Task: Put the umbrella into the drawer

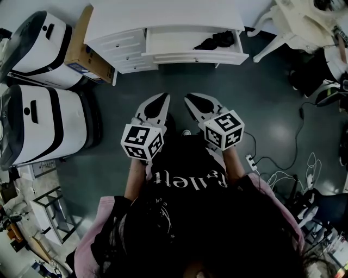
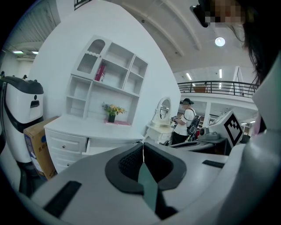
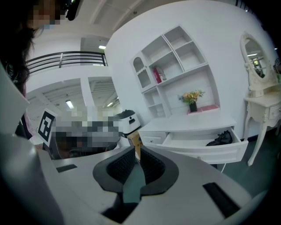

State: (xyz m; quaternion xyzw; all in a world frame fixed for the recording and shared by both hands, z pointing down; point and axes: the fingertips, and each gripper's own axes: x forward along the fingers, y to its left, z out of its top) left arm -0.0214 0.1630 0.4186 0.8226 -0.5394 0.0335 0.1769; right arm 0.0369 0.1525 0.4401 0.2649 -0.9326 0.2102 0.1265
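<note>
Two white machines stand left of the left tongs: a near machine and a far machine, with one brown box beside the far one. The two tongs, left tongs and right tongs, sit side by side, both squeezed shut and empty. One black umbrella lies in the one open drawer, ahead of the right tongs and well apart.

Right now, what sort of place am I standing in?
Probably a big indoor hall staged as a bedroom, not a real home: a white dresser and mirrored vanity, a mezzanine railing behind, and a power strip with loose cables on the floor.
</note>
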